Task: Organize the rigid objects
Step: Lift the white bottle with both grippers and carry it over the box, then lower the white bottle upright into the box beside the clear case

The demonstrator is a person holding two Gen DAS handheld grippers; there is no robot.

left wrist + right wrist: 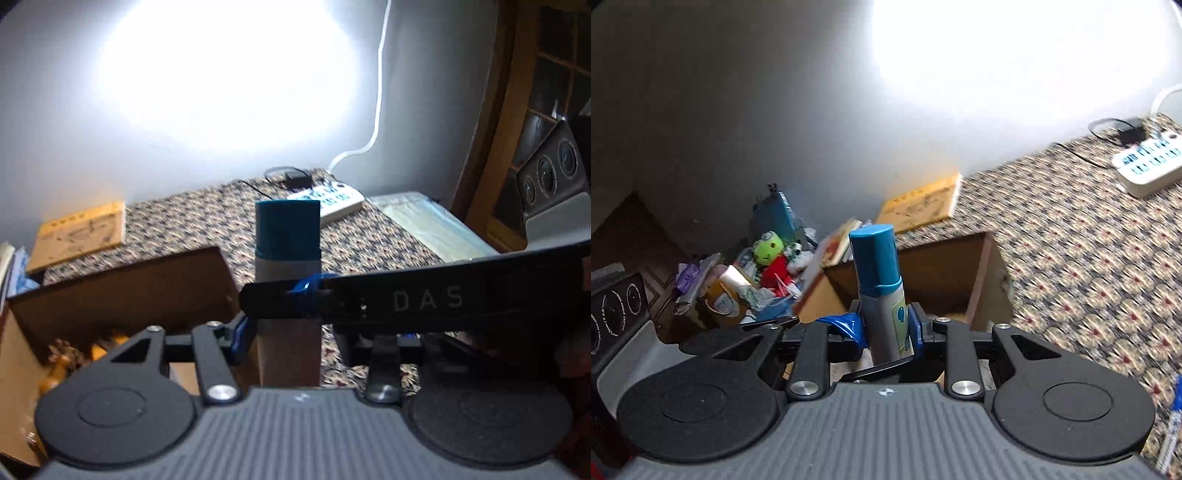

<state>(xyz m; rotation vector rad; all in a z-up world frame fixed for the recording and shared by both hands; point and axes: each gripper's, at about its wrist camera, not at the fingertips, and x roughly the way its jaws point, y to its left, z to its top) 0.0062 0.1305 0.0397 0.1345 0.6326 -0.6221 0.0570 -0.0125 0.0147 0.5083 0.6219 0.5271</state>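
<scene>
My right gripper (884, 332) pinches the blue-capped bottle (881, 295) upright, low on its body, so it won't tip — it hangs over the open wooden box (960, 273). My left gripper (288, 332) also seems closed on it — a handover, I think.
</scene>
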